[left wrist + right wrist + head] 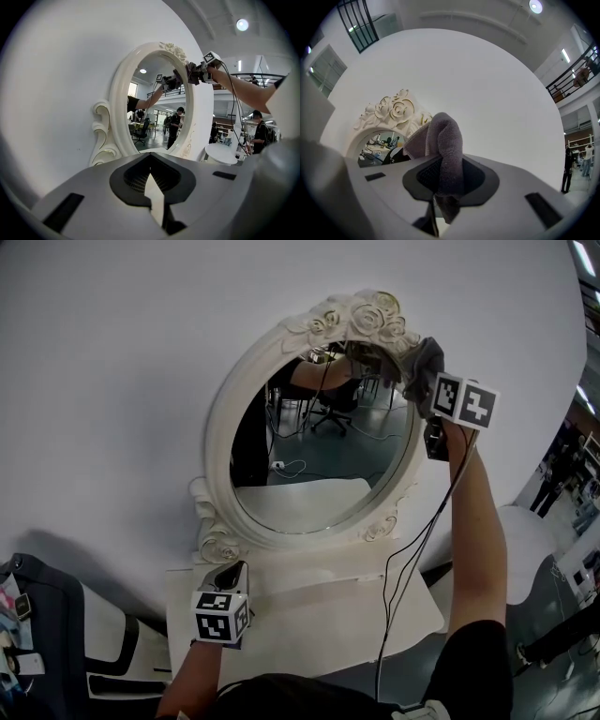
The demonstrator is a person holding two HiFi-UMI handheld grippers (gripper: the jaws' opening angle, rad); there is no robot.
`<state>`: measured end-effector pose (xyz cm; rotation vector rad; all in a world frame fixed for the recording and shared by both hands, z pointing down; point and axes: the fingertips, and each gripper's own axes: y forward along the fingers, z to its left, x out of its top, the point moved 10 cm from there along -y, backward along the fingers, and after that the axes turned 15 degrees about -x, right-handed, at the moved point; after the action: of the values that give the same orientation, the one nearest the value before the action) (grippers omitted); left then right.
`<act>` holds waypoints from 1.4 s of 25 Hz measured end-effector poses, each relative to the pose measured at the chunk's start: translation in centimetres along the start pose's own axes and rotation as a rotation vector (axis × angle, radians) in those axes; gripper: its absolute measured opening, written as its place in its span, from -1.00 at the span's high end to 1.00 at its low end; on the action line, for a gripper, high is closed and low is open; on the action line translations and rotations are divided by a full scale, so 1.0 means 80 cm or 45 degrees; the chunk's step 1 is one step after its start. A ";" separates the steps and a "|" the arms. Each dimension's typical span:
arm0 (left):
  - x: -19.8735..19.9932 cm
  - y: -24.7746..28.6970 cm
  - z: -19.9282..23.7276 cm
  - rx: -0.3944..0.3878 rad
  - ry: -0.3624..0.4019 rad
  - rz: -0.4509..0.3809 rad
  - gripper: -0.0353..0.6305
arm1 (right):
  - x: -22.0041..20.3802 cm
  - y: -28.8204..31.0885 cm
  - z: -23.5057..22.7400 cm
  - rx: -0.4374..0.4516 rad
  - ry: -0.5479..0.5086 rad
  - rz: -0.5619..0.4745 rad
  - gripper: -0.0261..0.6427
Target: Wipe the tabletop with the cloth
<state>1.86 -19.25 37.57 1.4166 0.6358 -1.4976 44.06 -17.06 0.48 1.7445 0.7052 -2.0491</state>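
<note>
A grey cloth (424, 360) is pinched in my right gripper (412, 371), which is shut on it and held high against the top right of the ornate white mirror frame (217, 427). In the right gripper view the cloth (443, 145) bulges up out of the right gripper (440, 185), with the frame's carved roses (396, 110) just beyond. My left gripper (228, 574) hangs low over the white tabletop (319, 620) by the mirror's base. Its jaws look shut with nothing between them. In the left gripper view, the left gripper (152, 183) faces the mirror frame (117, 93).
The oval mirror glass (319, 446) stands against a white wall. A black cable (403, 568) hangs from my right arm across the tabletop. A dark bag (37, 615) lies at the lower left. A round white table (534, 531) stands to the right, and people (176, 124) stand farther off.
</note>
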 end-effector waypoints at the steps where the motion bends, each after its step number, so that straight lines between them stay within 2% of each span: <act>1: 0.000 0.001 -0.001 0.003 0.003 0.005 0.88 | -0.003 0.000 -0.002 0.002 0.002 -0.004 0.68; 22: -0.012 0.019 -0.029 0.035 0.004 0.049 0.88 | -0.050 0.018 -0.037 -0.035 -0.047 0.043 0.68; 35: -0.023 0.035 -0.039 -0.002 0.008 0.115 0.88 | -0.126 0.024 -0.065 -0.093 -0.059 0.161 0.68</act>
<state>5.58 -17.23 39.34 1.4306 0.5700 -1.4219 51.08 -16.09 9.51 1.6519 0.6314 -1.9484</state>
